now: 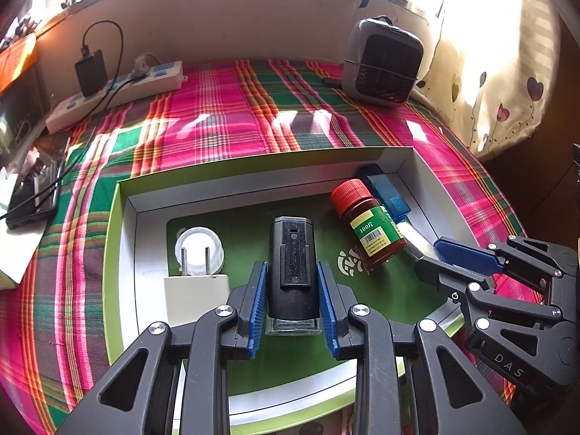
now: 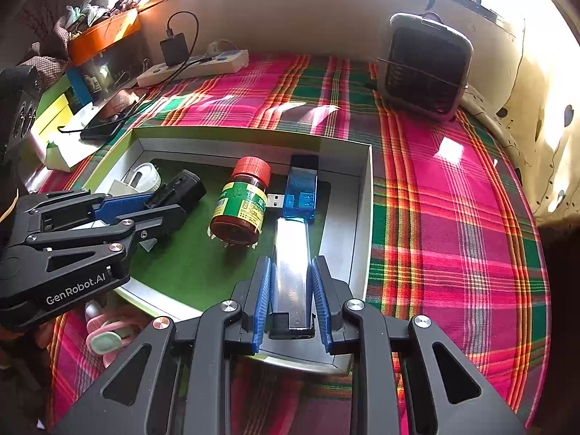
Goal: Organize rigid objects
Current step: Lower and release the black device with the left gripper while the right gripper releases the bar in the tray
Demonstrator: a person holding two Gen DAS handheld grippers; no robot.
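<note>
Green-rimmed box [image 1: 112, 239] on plaid cloth [image 1: 217, 123]. Left gripper [image 1: 293, 304], jaws clamped on black device [image 1: 291, 264] mid-box; right gripper [image 2: 292, 301], jaws gripping silver bar [image 2: 291, 268] near right wall. Between them, red-capped bottle [image 2: 243, 203]. Only in right view: pink-green clips [image 2: 105, 337] outside near-left corner.

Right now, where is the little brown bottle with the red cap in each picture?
Left wrist view: brown bottle with red cap lies right of centre in the green-lined box.
Right wrist view: same bottle lies centre-left.
Shared landmark: blue see-through USB gadget beside it.
</note>
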